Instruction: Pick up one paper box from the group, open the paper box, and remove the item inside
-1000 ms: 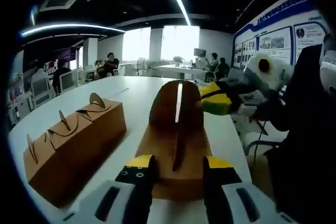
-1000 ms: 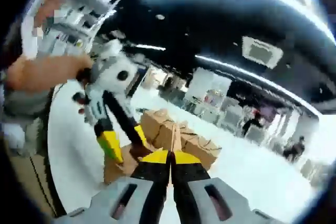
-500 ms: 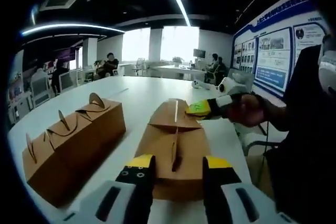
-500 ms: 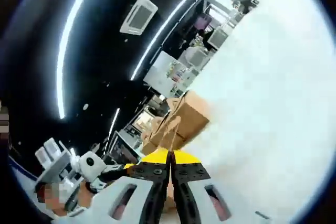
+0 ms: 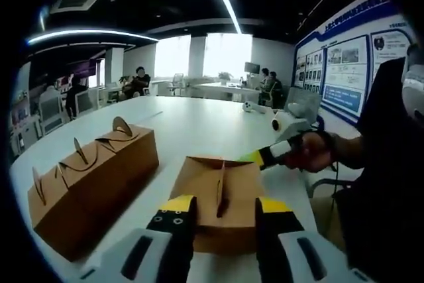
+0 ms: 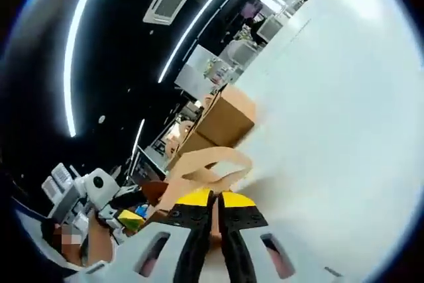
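Two brown paper boxes lie on my white table [image 5: 199, 120]. The near paper box [image 5: 222, 200] sits flat just ahead of my left gripper [image 5: 217, 220], whose jaws are spread to either side of its near end; whether they touch the cardboard I cannot tell. It is plain kraft card with a thin upright tab running along the middle of its top. My right gripper [image 5: 255, 158] reaches in from the right to the box's far corner. In the right gripper view, the right gripper's [image 6: 212, 205] jaws are pressed together on a curved flap [image 6: 212, 164] of that box.

Half a second ago the far flap rose in a peak above the box top; a second ago it stood tall and dark. It now lies folded down.

One more box [image 5: 89, 180], with curled tabs along its top, rests well to the left, and its place is unchanged.
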A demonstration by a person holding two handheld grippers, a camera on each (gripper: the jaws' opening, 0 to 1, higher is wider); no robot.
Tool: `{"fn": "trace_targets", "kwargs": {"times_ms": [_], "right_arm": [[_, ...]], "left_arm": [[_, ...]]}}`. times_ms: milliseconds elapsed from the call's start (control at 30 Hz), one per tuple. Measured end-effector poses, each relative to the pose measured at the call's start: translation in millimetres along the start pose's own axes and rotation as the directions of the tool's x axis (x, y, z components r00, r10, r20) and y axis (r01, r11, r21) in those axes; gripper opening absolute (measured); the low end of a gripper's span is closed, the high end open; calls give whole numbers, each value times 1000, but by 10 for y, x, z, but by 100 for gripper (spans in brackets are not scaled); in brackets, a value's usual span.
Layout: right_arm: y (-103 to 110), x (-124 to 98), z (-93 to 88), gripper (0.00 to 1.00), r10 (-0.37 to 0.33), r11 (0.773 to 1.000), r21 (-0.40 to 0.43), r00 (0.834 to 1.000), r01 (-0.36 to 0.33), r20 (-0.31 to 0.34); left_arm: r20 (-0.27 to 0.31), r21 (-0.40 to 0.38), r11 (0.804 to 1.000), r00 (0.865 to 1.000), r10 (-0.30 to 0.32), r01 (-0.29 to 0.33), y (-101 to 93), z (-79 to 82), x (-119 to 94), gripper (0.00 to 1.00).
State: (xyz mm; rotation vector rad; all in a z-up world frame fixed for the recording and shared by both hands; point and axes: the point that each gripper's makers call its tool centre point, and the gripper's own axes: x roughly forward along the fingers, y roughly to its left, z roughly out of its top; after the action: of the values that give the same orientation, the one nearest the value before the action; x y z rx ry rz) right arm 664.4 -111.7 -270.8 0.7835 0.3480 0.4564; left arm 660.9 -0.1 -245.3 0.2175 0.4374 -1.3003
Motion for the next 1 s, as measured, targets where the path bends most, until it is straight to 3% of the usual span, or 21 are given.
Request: {"fn": "trace_targets", "kwargs": {"times_ms": [167,300,333,367,433,500,533,567,600,633,700,767,900,1000], "right_arm": [[175,-192,661,14,58,978,-206,987,-27,150],[497,-244,1086,20,131,911,-411,965,-27,228],[653,-225,1116,20,177,879,-472,961,-58,212],[819,-201,1128,20,222,833,-548,956,-83,193],[1124,-132,1105,20,293,703,-702,947,-118,134],[1319,-8,989,21,326,574,-800,945,-173,29],[1342,78,886,24,325,538,-813,945,-225,-47],[1326,148,783,26,319,527,-802,940,-281,-119],[1312,169,756,27,314,531,-795,939,-294,-138],[1210,259,679,26,285,560,-763,940,-323,-189],[1017,372,609,26,240,582,-745,944,-327,-226],[739,460,613,24,169,669,-697,965,-260,-198],[326,518,564,17,96,760,-625,982,-178,-163],[193,556,336,10,79,796,-572,971,-197,-225]], "left_arm": [[1,0,1000,1000,-1,1,1,3,4,37],[8,0,1000,1000,-3,3,3,5,4,37],[10,-1,1000,1000,-4,4,4,6,4,37],[9,-1,1000,1000,-3,3,4,5,3,37],[5,-2,1000,1000,0,0,-2,6,7,37],[9,-2,1000,1000,-1,1,-19,7,6,37],[12,-3,1000,1000,-2,2,-28,8,7,37],[14,-4,1000,1000,-2,2,-34,9,8,37],[15,-4,1000,1000,-2,2,-50,11,13,37],[14,-5,1000,1000,0,0,-71,14,20,37],[13,-4,1000,1000,1,-1,-101,17,26,36],[16,-5,1000,1000,-1,1,-110,15,23,36],[27,-4,1000,1000,5,-5,-57,-2,4,36],[32,-3,1000,999,9,-8,-44,-3,0,36]]}}
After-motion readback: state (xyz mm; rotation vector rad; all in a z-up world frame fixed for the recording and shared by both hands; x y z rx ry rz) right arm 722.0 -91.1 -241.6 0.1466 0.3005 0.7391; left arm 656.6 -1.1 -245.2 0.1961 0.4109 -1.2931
